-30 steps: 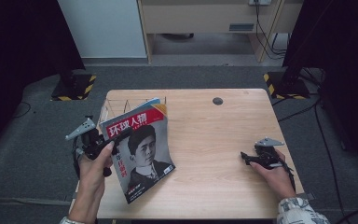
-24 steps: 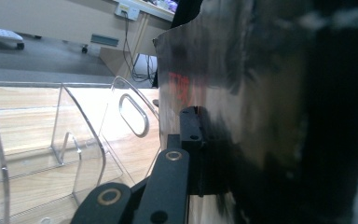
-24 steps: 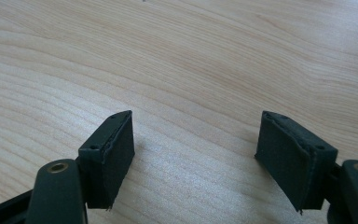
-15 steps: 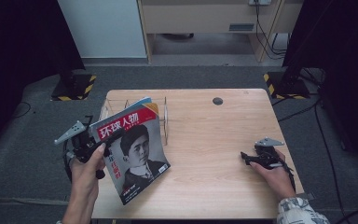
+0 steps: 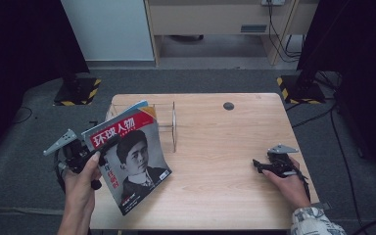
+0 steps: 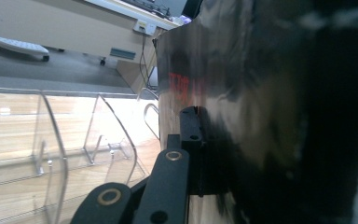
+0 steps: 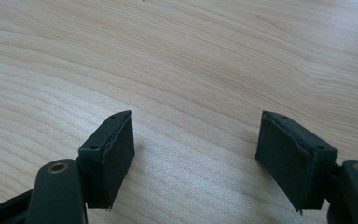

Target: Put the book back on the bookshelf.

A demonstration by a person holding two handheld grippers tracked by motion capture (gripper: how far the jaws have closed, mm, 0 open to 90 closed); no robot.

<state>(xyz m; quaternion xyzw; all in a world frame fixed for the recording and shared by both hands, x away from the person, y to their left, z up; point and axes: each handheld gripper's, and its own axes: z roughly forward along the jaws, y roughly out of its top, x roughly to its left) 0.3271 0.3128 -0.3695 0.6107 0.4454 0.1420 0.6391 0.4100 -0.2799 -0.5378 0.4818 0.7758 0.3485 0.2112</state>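
Left gripper [image 5: 100,149] clamped on magazine [image 5: 129,159], lifted tilted over tabletop's left edge beside clear rack [image 5: 169,125] (likely slotting it); right gripper [image 5: 262,165] wide open, empty, near right edge

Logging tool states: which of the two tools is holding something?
The left tool, shut on the magazine and lifting it beside the clear rack. The right tool rests open on the table.

Glossy paper magazine [image 5: 129,159]; clear plastic rack [image 6: 51,154]; smooth pale wood-grain table [image 5: 235,142]; matt black gripper pads [image 7: 114,154].
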